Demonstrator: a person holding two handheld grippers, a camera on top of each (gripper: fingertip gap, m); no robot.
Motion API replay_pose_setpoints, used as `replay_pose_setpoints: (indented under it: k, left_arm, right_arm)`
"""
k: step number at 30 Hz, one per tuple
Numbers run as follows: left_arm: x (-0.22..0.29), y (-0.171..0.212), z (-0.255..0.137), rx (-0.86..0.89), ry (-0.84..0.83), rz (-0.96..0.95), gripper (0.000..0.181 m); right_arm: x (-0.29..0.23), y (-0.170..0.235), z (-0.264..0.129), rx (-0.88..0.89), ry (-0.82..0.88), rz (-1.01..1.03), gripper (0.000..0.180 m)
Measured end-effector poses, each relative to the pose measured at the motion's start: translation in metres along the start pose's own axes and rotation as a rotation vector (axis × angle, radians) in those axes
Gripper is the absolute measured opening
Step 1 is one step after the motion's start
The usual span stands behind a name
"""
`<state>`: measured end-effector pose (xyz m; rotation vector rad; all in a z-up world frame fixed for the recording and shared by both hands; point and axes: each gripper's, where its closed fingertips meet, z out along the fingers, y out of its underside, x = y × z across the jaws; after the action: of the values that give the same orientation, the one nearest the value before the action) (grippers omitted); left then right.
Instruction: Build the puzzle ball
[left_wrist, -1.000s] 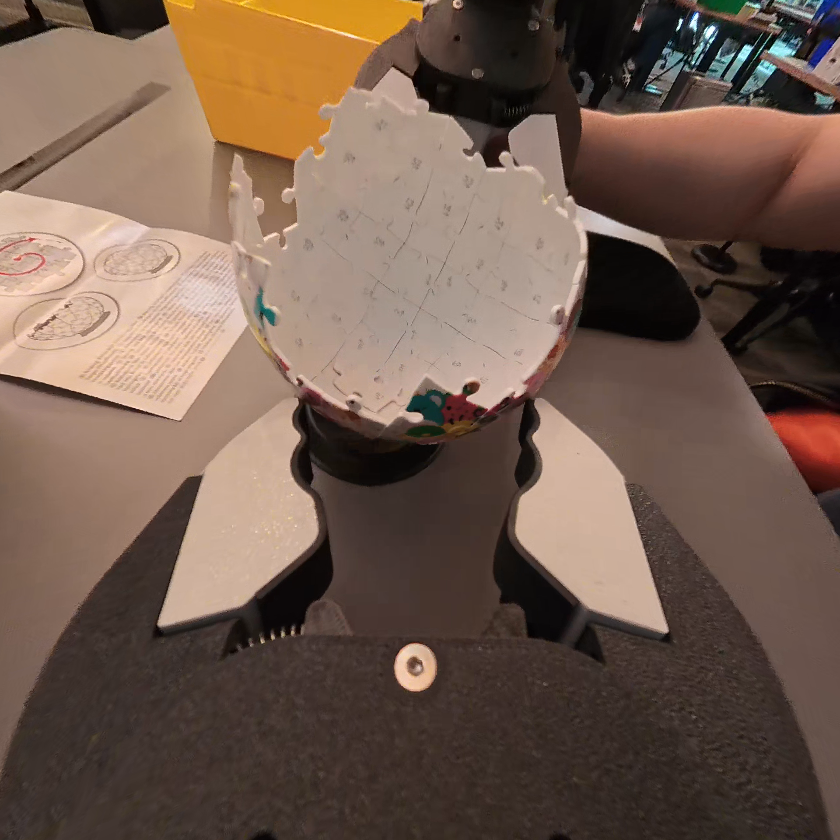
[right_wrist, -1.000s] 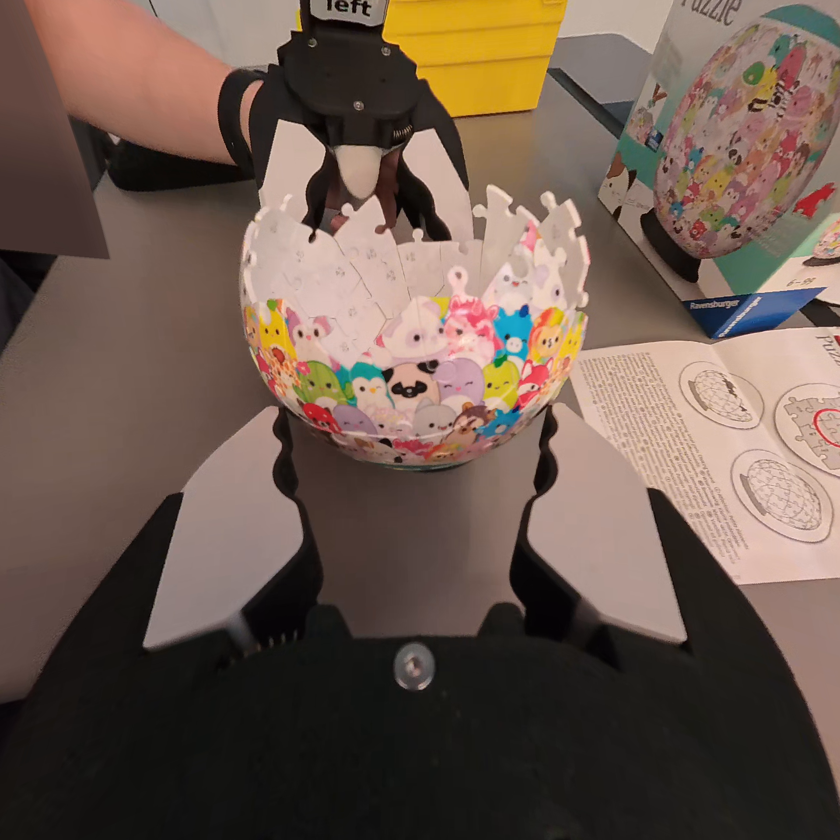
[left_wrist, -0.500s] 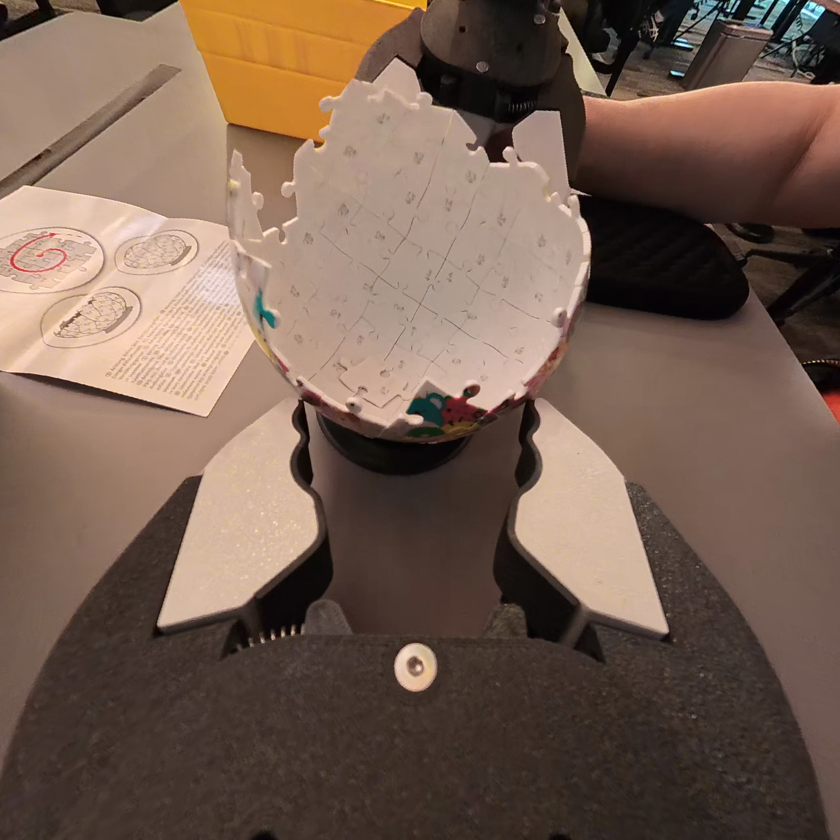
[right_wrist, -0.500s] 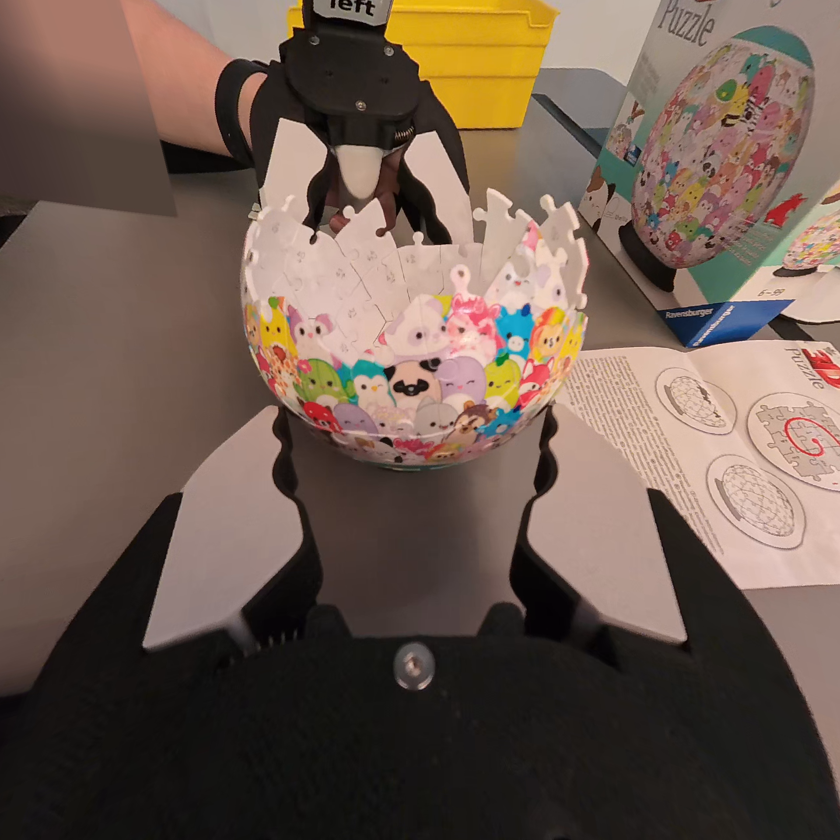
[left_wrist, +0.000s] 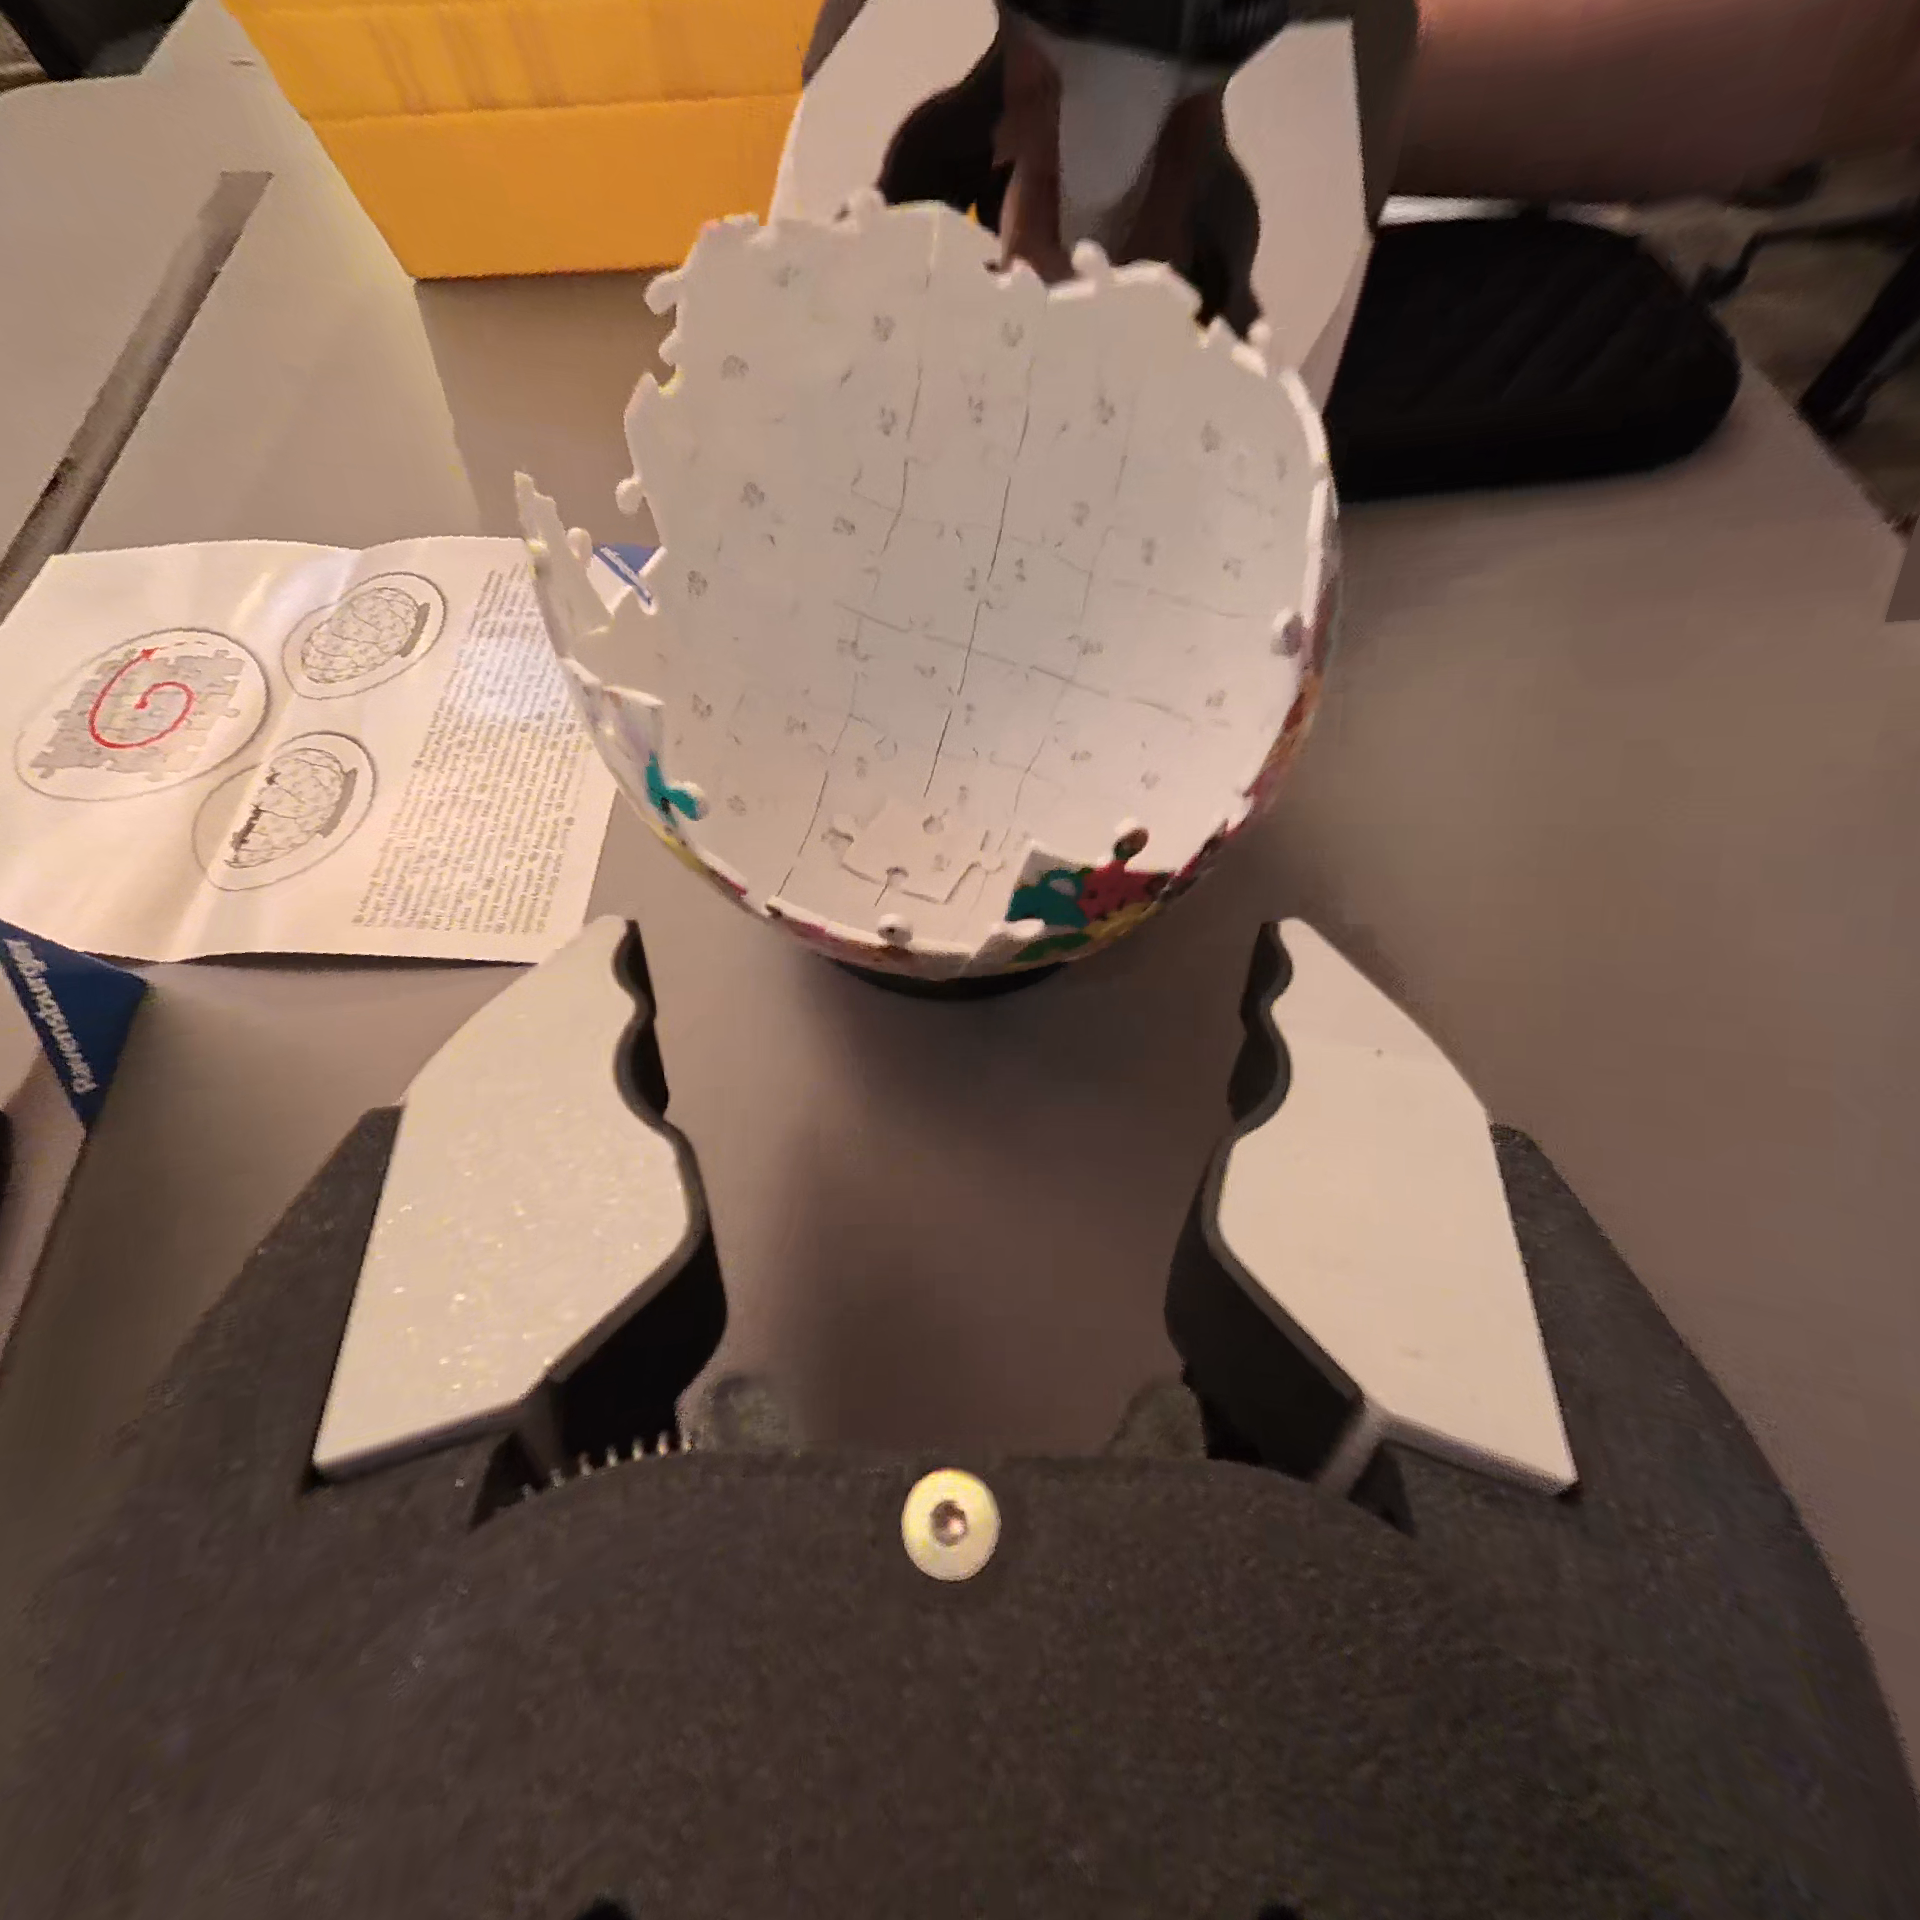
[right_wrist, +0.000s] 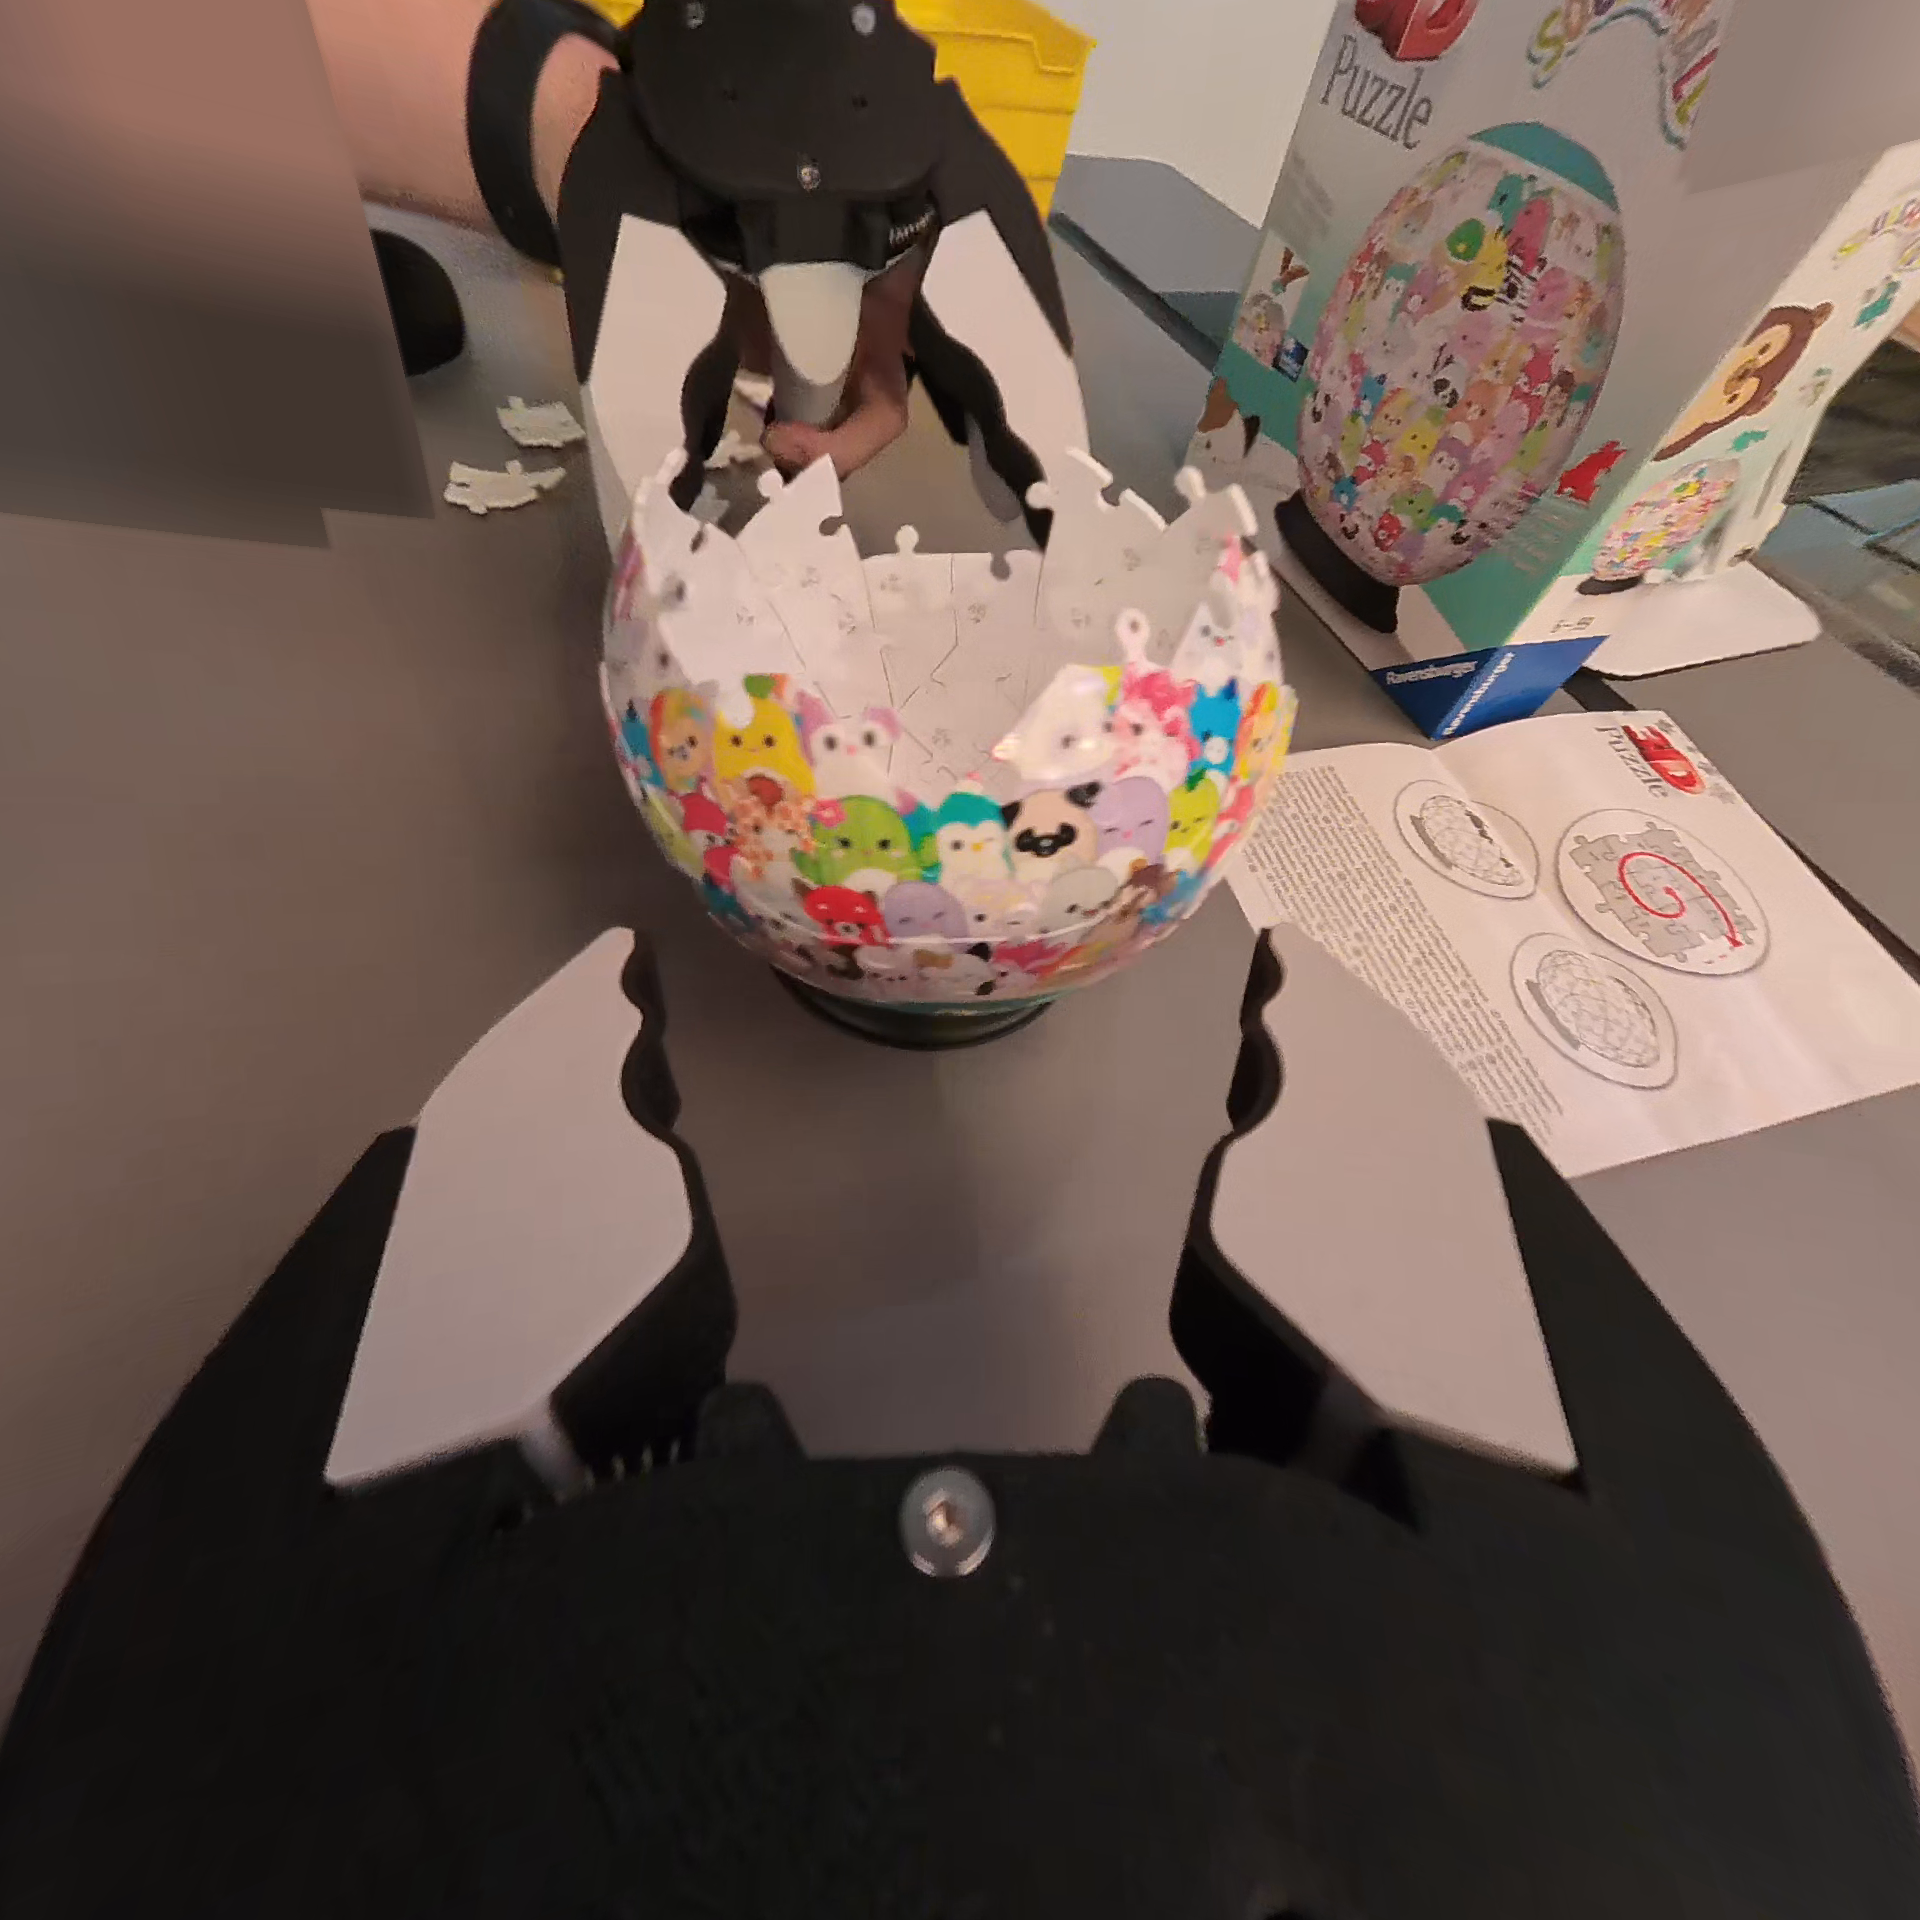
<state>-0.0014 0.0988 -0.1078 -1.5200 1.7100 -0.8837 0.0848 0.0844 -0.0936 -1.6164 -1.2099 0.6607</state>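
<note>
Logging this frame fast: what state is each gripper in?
Left gripper: open, holding nothing.
Right gripper: open, holding nothing.

Yellow bin (left_wrist: 540, 135) cut off at top, loose pieces (right_wrist: 509, 457) perhaps blurred

Colours and patterns observed

Puzzle ball (right_wrist: 940, 831): multicoloured cartoon-animal print outside, plain white inside; yellow bin (left_wrist: 540, 135); grey table (right_wrist: 260, 831).
</note>
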Motion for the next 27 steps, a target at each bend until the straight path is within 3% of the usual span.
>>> replay_pose_setpoints:
  k: [5, 10, 14, 23, 27]
  left_arm:
    - [-0.007, -0.001, 0.001, 0.0, -0.022, 0.132, 0.107]
    - [-0.015, 0.003, 0.008, -0.001, 0.044, 0.115, 0.111]
    - [-0.019, 0.003, 0.012, -0.006, 0.094, 0.126, 0.112]
    - [-0.016, 0.007, 0.024, 0.005, 0.161, 0.145, 0.11]
    - [-0.01, 0.005, 0.026, 0.023, 0.186, 0.148, 0.106]
  right_arm:
    - [-0.005, 0.008, 0.009, -0.083, 0.158, -0.043, 0.114]
    - [0.001, 0.004, 0.004, -0.148, 0.374, -0.002, 0.115]
    - [-0.01, 0.006, 0.01, -0.167, 0.373, 0.133, 0.115]
    - [-0.01, 0.025, 0.023, -0.309, 0.325, 0.188, 0.114]
    - [-0.009, 0.022, 0.025, -0.291, 0.321, 0.181, 0.107]
